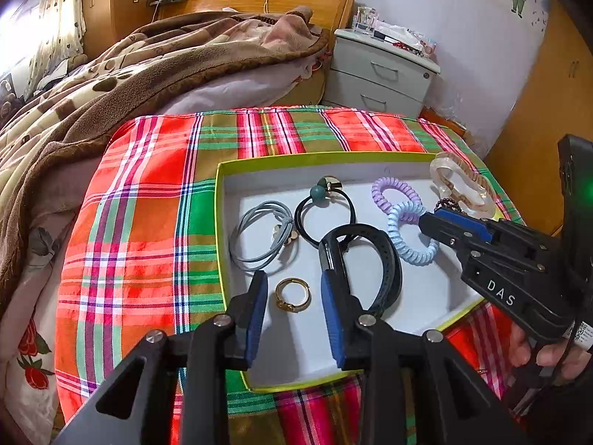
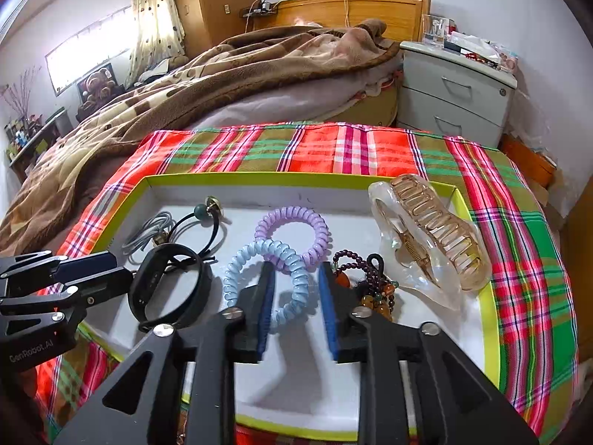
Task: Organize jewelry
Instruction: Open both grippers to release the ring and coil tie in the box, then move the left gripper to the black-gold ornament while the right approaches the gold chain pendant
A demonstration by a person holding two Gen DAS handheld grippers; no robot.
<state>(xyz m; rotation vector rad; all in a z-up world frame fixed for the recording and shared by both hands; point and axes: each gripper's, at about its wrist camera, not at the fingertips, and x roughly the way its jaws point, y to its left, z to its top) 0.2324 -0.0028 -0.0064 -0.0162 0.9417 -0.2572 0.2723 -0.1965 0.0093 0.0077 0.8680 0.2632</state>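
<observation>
A white tray with a lime rim (image 1: pixel 222 200) (image 2: pixel 489 304) lies on a plaid cloth. In it lie a gold ring (image 1: pixel 292 294), grey hair ties (image 1: pixel 259 237), a black hair tie with a green bead (image 1: pixel 326 204) (image 2: pixel 202 218), a black wristband (image 1: pixel 385 259) (image 2: pixel 170 289), purple (image 1: pixel 393 191) (image 2: pixel 296 233) and blue (image 1: pixel 411 241) (image 2: pixel 267 282) coil ties, a bead bracelet (image 2: pixel 370 278) and a clear claw clip (image 1: pixel 463 185) (image 2: pixel 430 237). My left gripper (image 1: pixel 294 285) is open, low over the ring, with the wristband by its right finger. My right gripper (image 2: pixel 296 278) is open around the blue coil tie.
The plaid cloth (image 1: pixel 148 222) covers a raised surface beside a bed with a brown blanket (image 1: pixel 111 85). A grey two-drawer nightstand (image 1: pixel 381 74) (image 2: pixel 456 92) stands behind. Wooden wardrobes stand at the right (image 1: pixel 548 92).
</observation>
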